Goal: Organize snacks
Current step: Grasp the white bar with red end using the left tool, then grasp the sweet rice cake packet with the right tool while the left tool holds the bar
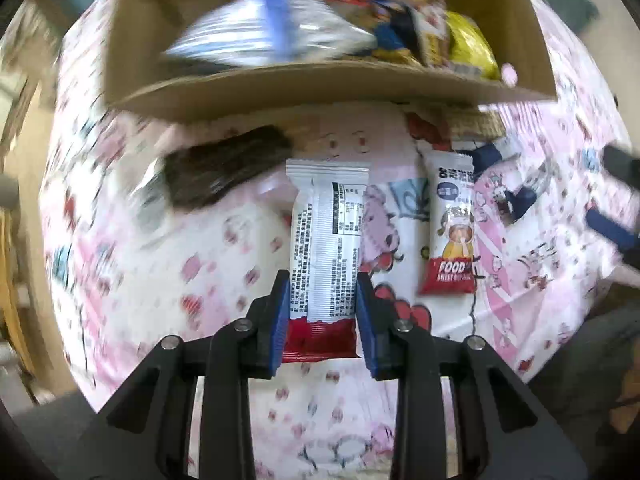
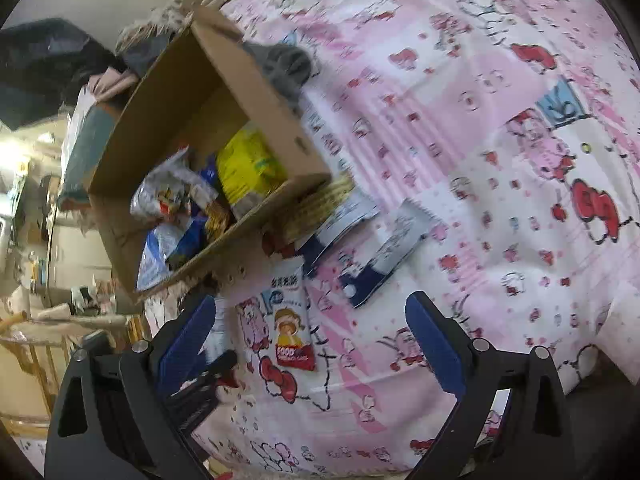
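My left gripper (image 1: 322, 312) points down at the bed and is shut on a white snack bar (image 1: 326, 236) with a red end, its printed back facing up. A second white bar with a cartoon figure (image 1: 450, 232) lies just to its right. A dark brown packet (image 1: 224, 170) lies to its left. Beyond them stands a cardboard box (image 1: 320, 88) holding several snack bags. My right gripper (image 2: 312, 344) stands open above the cartoon bar (image 2: 290, 320), without touching it. The box (image 2: 256, 92) lies further off to the left.
Everything lies on a pink cartoon-print bedsheet (image 2: 480, 140). Blue-and-white packets (image 2: 380, 264) and a wafer pack (image 2: 320, 200) sit beside the box's near corner. A grey cloth (image 2: 288, 66) rests against the box's far side. Furniture shows past the bed's left edge.
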Available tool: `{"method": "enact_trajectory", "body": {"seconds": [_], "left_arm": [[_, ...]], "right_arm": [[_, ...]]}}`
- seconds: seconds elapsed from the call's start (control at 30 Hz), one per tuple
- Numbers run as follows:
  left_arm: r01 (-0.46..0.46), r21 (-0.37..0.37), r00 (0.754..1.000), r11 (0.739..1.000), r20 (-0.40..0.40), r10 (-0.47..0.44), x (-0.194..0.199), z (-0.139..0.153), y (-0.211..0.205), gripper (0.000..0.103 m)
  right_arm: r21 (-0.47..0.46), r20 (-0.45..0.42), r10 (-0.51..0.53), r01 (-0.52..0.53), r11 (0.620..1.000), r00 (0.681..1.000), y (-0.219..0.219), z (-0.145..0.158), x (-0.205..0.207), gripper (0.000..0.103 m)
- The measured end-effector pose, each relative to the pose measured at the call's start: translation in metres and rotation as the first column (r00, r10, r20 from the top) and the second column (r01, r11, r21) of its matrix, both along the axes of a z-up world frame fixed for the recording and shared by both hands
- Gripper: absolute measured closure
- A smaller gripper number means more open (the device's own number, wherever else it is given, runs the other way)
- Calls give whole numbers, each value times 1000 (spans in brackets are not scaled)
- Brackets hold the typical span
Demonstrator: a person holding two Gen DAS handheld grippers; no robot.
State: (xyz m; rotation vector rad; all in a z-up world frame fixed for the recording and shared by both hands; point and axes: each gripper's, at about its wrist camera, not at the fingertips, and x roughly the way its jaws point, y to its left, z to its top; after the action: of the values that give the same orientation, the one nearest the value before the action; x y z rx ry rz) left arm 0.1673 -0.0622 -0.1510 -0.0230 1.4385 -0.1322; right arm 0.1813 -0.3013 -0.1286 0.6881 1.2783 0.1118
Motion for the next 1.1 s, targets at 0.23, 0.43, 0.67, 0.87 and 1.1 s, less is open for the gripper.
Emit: {"method": "enact_trajectory", "body": {"seconds": [0.23, 0.43, 0.67, 0.87, 1.1], "left_arm": [[-110, 5, 992, 994, 58, 110, -20, 26, 39, 76], [-163, 20, 986, 986, 47, 162, -19, 19, 58, 76], [-179, 38, 983, 983, 45, 177, -13, 4, 57, 76], [-192, 37, 980, 981, 51, 190, -11, 4, 58, 76], [-199, 50, 979, 979, 63, 195, -9, 3, 59, 76]], "right_arm": [[-11, -65, 123, -124, 992, 990, 43, -22, 10, 7], [-134, -106, 235, -248, 959, 966, 86, -43, 18, 13], [-339, -132, 358, -382, 860, 924, 132, -62, 18, 22], [-386, -137, 371, -395, 834, 918, 139, -60, 10, 67], [-311, -93, 381, -391, 866, 920, 132, -42, -2, 69]]}}
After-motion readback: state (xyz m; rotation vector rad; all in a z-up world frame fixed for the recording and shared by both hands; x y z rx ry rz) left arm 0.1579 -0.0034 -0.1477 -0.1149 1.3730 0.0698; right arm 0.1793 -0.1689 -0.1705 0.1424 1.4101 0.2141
